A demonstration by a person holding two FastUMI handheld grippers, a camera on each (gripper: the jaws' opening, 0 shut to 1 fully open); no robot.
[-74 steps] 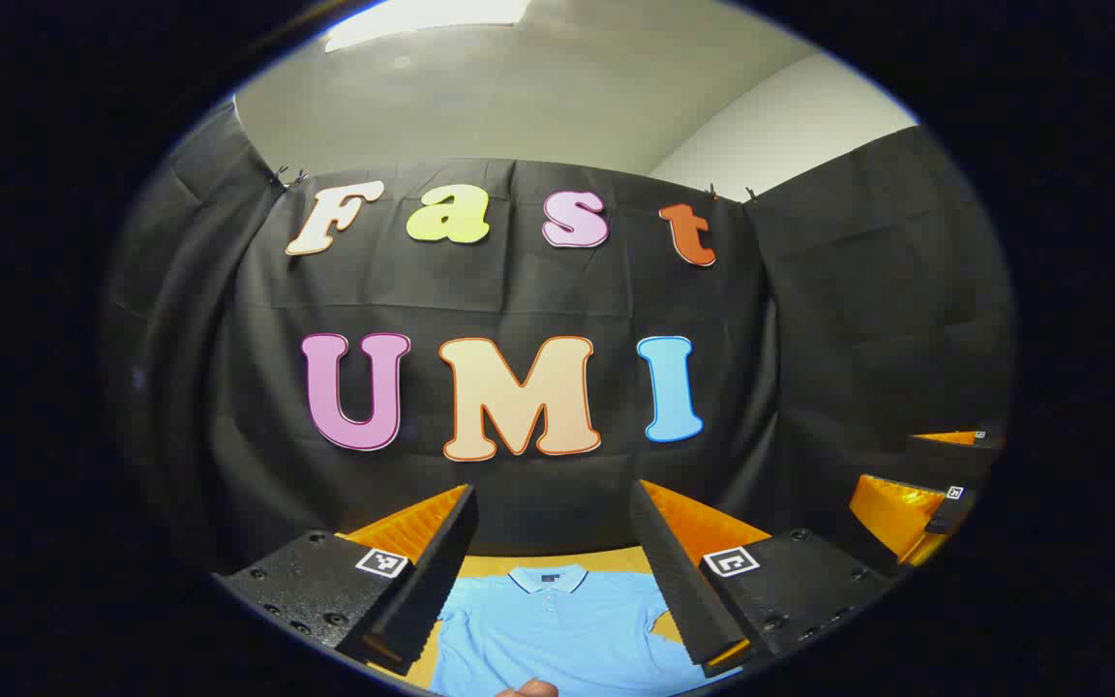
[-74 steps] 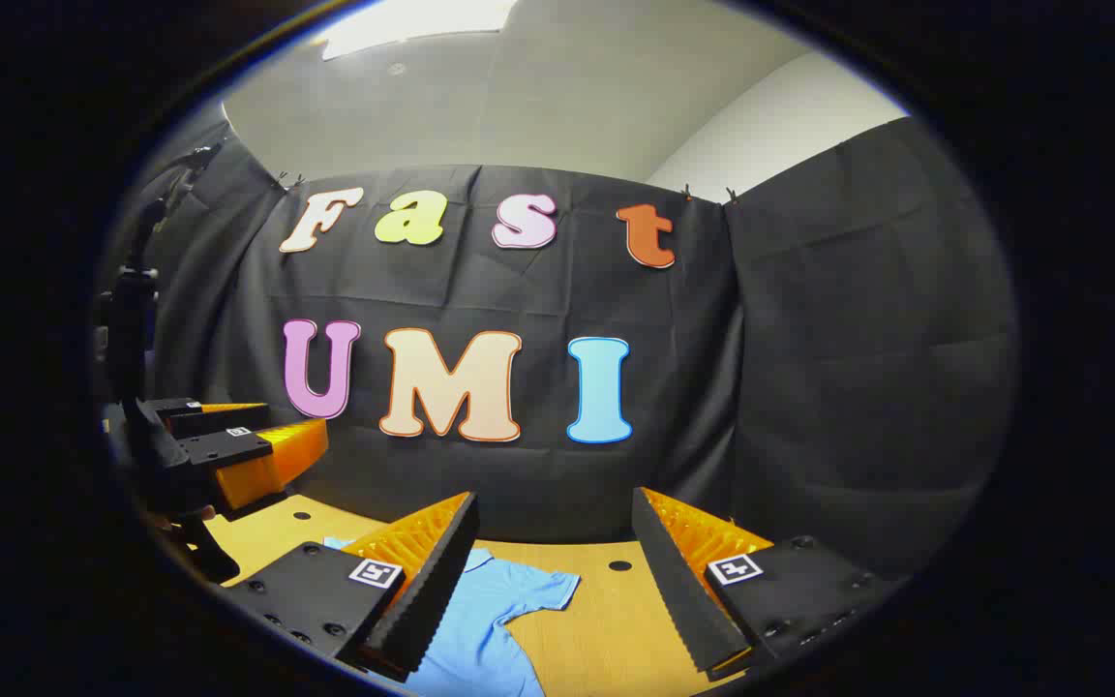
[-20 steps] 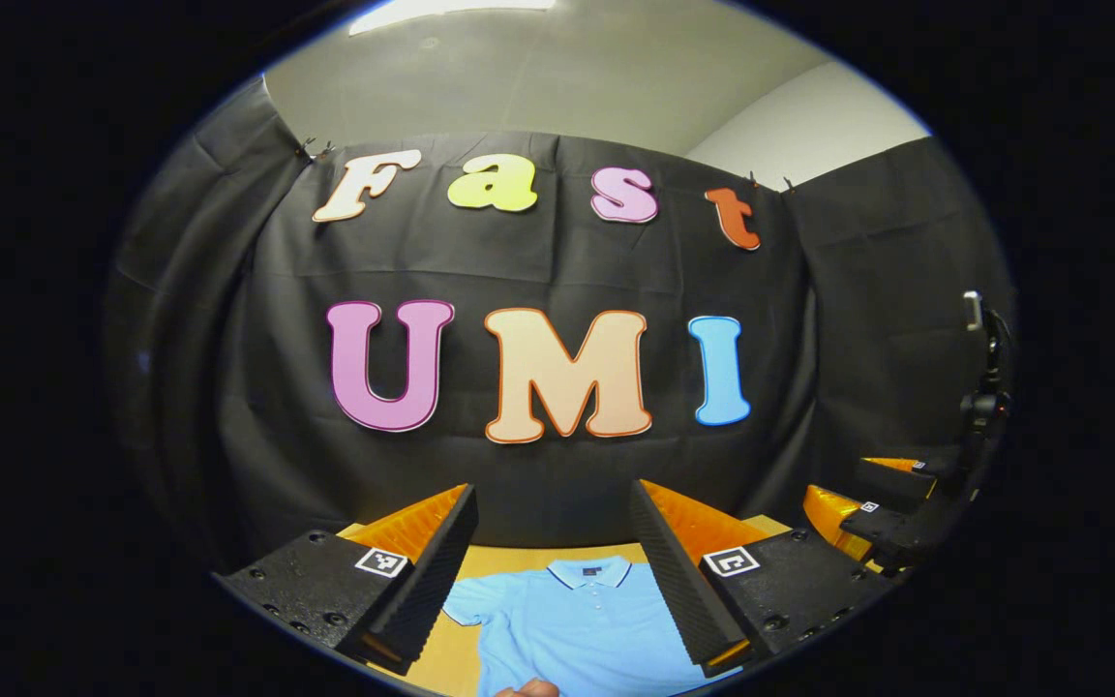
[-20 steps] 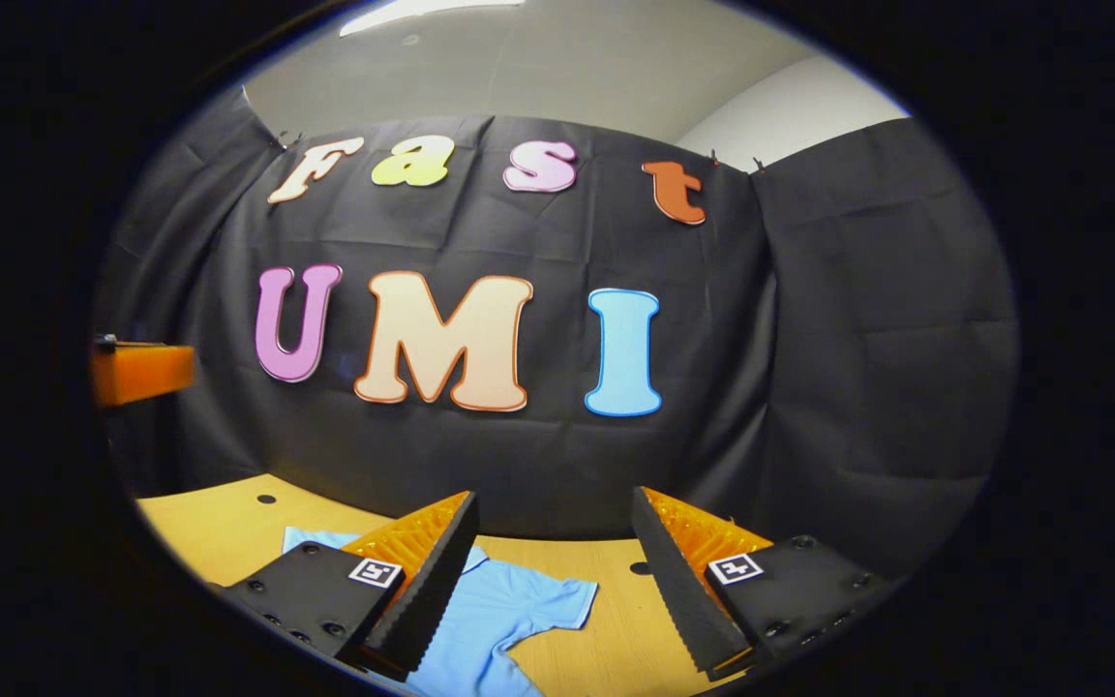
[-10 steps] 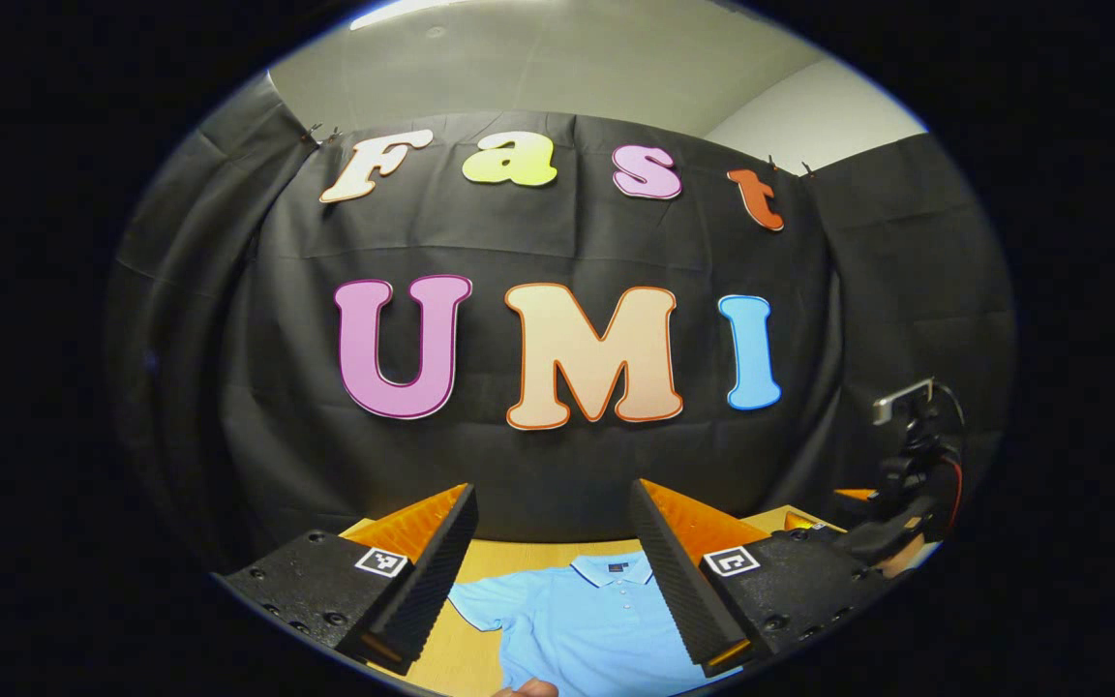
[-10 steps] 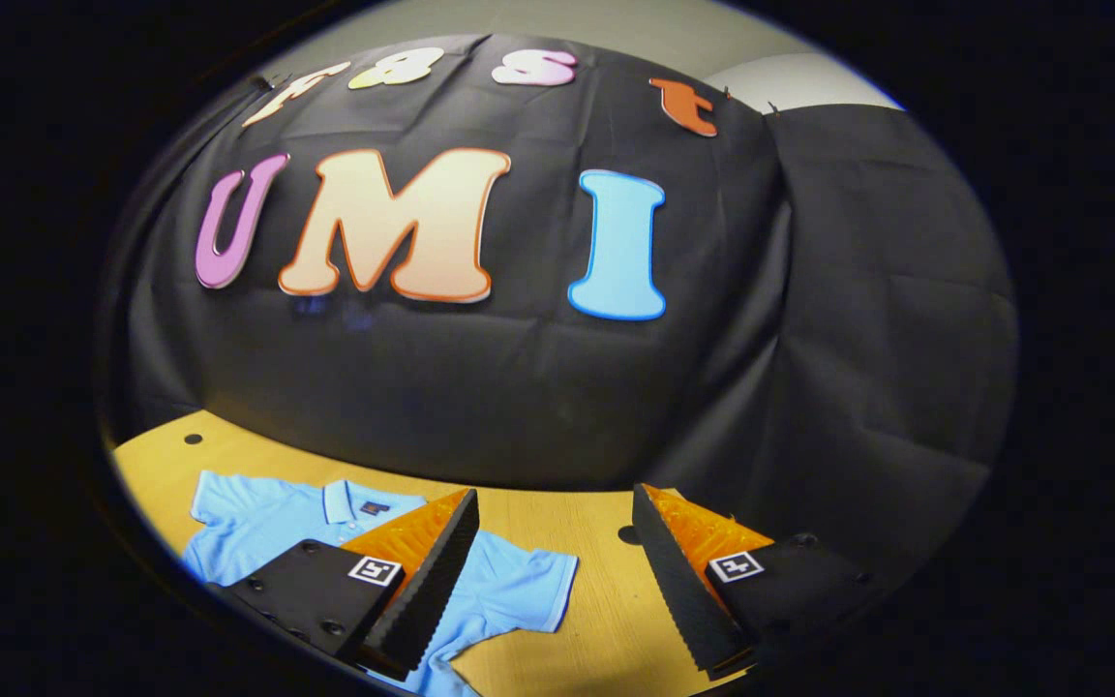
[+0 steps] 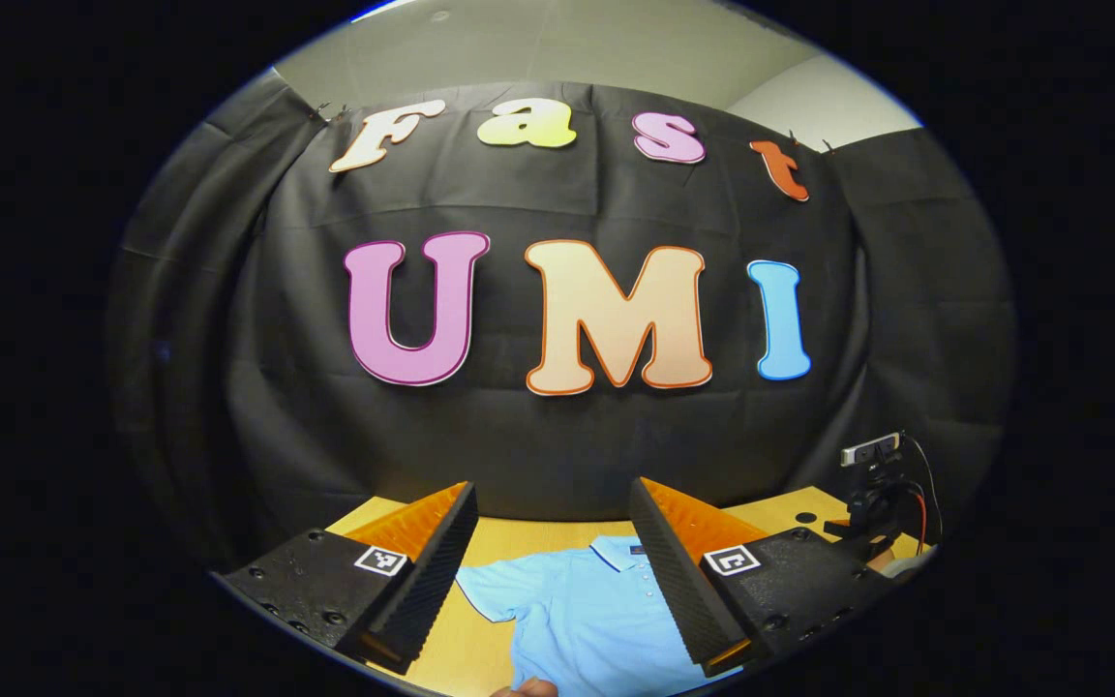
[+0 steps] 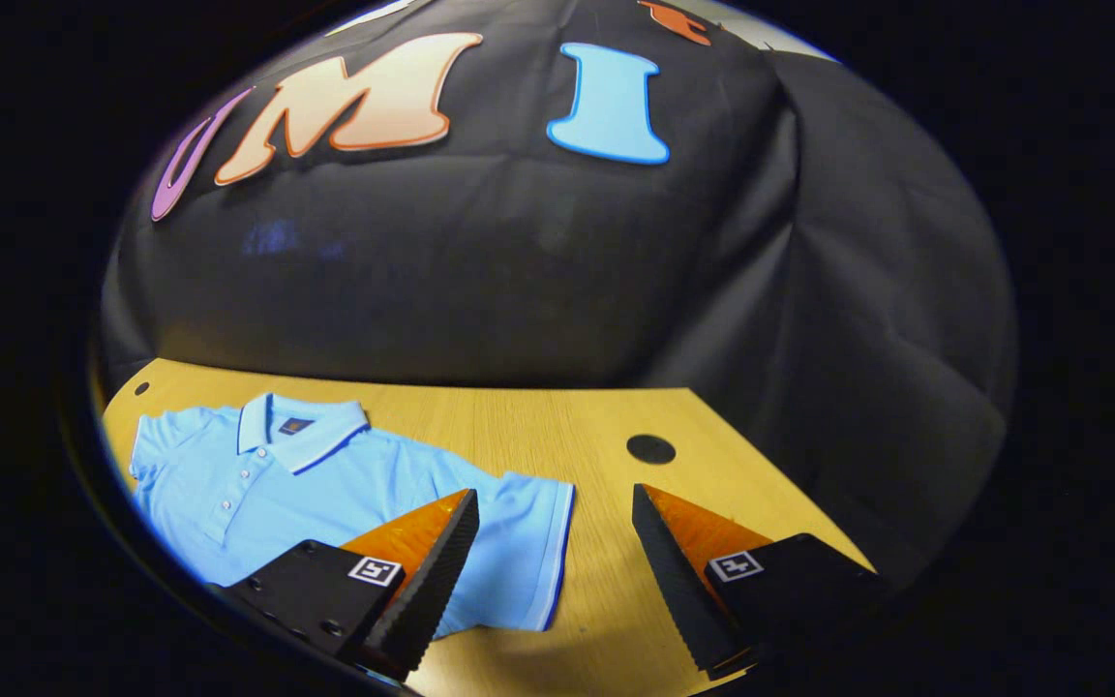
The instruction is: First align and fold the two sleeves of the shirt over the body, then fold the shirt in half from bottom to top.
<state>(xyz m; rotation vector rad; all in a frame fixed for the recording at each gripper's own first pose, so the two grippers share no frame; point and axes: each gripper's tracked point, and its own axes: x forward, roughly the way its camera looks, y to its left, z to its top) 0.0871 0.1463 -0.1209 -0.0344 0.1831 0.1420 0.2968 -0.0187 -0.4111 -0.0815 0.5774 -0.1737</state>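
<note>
A light blue polo shirt (image 8: pixel 325 494) lies flat on the wooden table (image 8: pixel 557 416), front side up, collar toward the black cloth wall. Both short sleeves lie spread out to the sides. My right gripper (image 8: pixel 554 496) is open, tipped down over the shirt's right sleeve (image 8: pixel 519 542), with one finger above the sleeve and the other above bare wood. My left gripper (image 7: pixel 552 489) is open too and is held higher, with the shirt (image 7: pixel 587 600) and its left sleeve (image 7: pixel 485 586) showing between its fingers. Nothing is held in either gripper.
The table has round holes (image 8: pixel 651 448) near its back edge and meets the black cloth wall. In the left gripper view, a small camera on a black mount (image 7: pixel 872 455) with a red cable rises at the right, and a fingertip (image 7: pixel 524 687) shows at the bottom.
My right gripper has tipped down and come in over the shirt's right sleeve, bringing the whole upper shirt into its view. My left gripper has tilted down slightly. Both stayed open.
</note>
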